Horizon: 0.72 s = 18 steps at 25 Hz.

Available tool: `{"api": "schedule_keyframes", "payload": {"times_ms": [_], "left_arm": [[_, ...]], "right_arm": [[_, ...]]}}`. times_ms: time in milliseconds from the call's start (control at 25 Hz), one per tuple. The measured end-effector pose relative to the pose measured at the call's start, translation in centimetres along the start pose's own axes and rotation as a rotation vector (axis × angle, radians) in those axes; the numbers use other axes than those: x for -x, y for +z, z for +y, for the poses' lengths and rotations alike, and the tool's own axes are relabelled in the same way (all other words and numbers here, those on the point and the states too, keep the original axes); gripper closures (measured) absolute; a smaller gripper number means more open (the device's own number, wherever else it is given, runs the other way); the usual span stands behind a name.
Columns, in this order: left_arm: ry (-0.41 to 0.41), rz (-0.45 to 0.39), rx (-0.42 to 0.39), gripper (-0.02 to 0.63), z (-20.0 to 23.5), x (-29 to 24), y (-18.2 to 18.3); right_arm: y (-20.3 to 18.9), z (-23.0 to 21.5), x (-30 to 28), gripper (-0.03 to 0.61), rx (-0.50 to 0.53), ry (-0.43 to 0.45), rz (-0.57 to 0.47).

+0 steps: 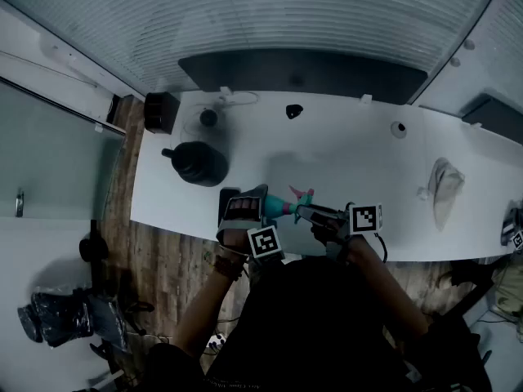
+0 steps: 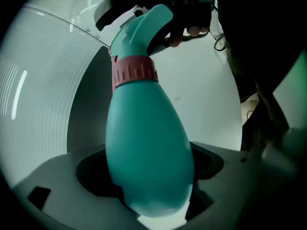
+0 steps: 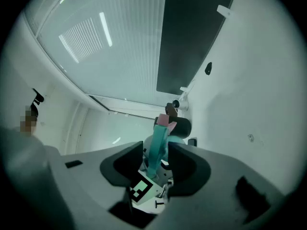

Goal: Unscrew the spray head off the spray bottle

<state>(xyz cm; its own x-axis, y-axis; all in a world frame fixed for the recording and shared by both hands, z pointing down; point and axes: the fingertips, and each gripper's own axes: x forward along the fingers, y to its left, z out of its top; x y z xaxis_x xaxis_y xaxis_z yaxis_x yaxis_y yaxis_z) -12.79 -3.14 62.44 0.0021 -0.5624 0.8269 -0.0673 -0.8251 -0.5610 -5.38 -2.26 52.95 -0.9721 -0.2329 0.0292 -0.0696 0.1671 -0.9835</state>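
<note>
Left gripper (image 2: 154, 198) grips spray bottle (image 2: 144, 138) | right gripper (image 3: 156, 158) grips spray head (image 3: 158, 137) | head points right

Office or lab room, long white table (image 1: 351, 158), ribbed glass partition (image 1: 286, 15), wood-plank floor (image 1: 163, 260)

The spray bottle (image 2: 148, 152) in the left gripper (image 2: 154, 202) looks like smooth teal plastic with a soft sheen. Its pink collar (image 2: 135, 72) is ribbed plastic, and the spray head (image 2: 146, 25) is the same smooth teal. The gripper's shell is matt grey plastic. The table (image 1: 343, 170) beyond it is smooth, matt white. The floor (image 1: 163, 260) to its left is wood planks with visible grain.
</note>
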Motion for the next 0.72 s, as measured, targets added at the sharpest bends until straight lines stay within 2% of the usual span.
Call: {"api": "schedule_keyframes", "payload": {"times_ms": [200, 320, 720], "left_arm": [[0.002, -0.017, 0.001, 0.195, 0.1, 0.26, 0.68], [0.001, -0.013, -0.004, 0.195, 0.17, 0.27, 0.71], [-0.022, -0.026, -0.021, 0.195, -0.19, 0.5, 0.83]], "right_arm": [[0.09, -0.07, -0.03, 0.418, 0.026, -0.009, 0.008], [0.27, -0.3, 0.23, 0.457, 0.035, -0.023, 0.005], [-0.14, -0.21, 0.43, 0.462, 0.089, -0.031, 0.06]]}}
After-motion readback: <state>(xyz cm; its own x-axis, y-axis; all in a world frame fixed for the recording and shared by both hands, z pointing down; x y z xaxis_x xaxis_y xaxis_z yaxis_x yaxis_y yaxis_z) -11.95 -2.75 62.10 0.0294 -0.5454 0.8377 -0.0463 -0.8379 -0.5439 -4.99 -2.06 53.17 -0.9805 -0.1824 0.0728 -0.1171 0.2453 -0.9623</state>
